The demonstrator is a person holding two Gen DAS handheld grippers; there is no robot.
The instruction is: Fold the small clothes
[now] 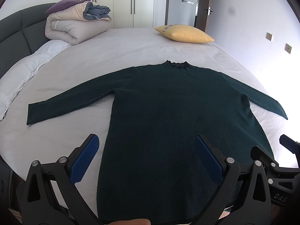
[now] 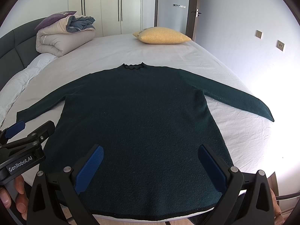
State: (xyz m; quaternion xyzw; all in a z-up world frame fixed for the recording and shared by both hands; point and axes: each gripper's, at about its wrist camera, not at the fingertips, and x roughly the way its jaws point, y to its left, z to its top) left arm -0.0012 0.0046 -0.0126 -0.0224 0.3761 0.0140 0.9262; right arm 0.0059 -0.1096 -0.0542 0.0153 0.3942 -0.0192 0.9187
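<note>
Left wrist view: a dark green knitted long-sleeved sweater point(image 1: 168, 108) lies flat on the white-sheeted bed point(image 1: 131, 43), sleeves spread, collar far. The left gripper point(image 1: 147, 157) stands wide above its near hem. The right gripper point(image 2: 151, 166) is spread wide too, over the hem. A yellow cushion point(image 2: 161, 35) rests far right.

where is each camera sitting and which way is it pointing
Left wrist: on the left gripper above the hem, facing up the sweater toward the yellow pillow; the right gripper shows at its right edge.
Right wrist: on the right gripper, same direction; the left gripper and a hand show at its left.
Shared: sweater, pillow, folded duvet, both grippers open.
</note>
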